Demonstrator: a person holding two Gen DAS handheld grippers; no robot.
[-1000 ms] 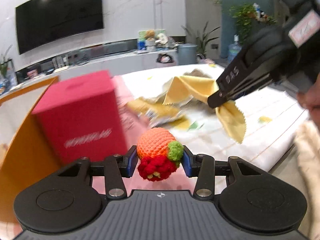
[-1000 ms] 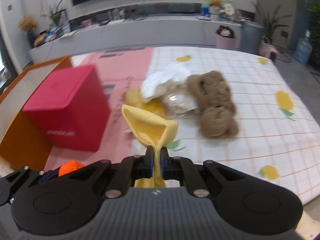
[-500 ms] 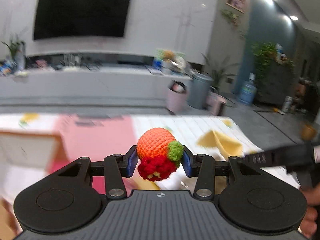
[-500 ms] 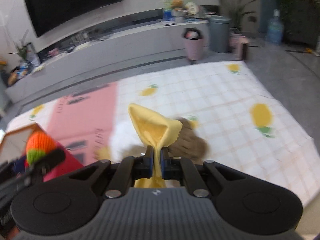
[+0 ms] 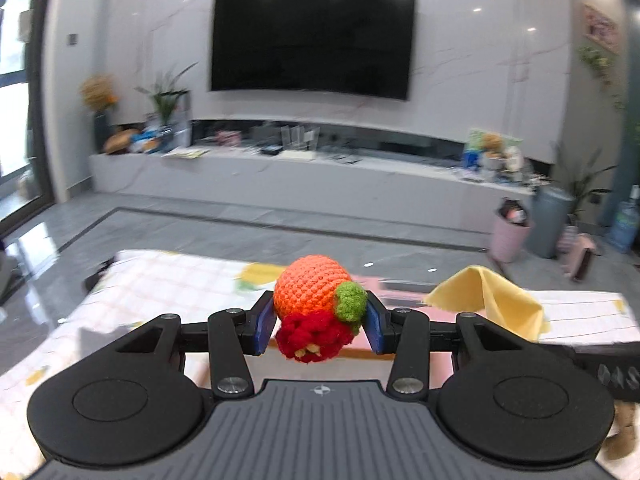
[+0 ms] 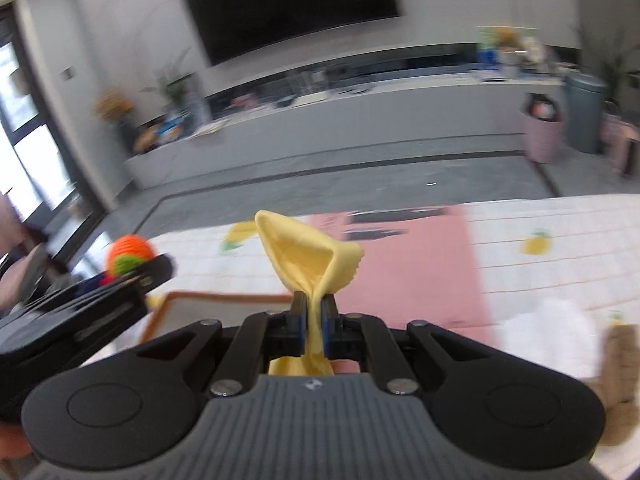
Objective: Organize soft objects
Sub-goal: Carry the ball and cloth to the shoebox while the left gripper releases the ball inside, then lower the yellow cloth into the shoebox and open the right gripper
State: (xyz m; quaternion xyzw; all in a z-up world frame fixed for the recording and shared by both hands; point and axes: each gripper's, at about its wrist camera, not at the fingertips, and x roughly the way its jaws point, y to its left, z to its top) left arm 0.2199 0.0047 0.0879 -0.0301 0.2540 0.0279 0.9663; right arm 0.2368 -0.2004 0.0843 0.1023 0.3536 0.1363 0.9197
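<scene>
Gripping a crocheted toy of orange, red and green yarn, the left gripper holds its blue-padded jaws clamped on either side of the soft ball, raised above the desk, which wears a checked white cloth printed with yellow fruit. To the right of the toy, the yellow cloth stands up in a loose fold, pinched by the right gripper, whose jaws are pressed together on the gathered fabric so that a cone of it rises above the fingertips and a short tail hangs below. From the right wrist camera, the toy appears to the left of the yellow cloth, held level with it and well apart, with the left gripper's dark body beneath. A pink mat lies on the desk just beyond the yellow cloth, and an orange-rimmed tray sits to the cloth's lower left. At the right edge of that view, beside the pink mat, rest a white soft item and a brown plush item, both blurred. Beyond the desk, a large dark television hangs on a marble wall above a long grey console crowded with small things.
</scene>
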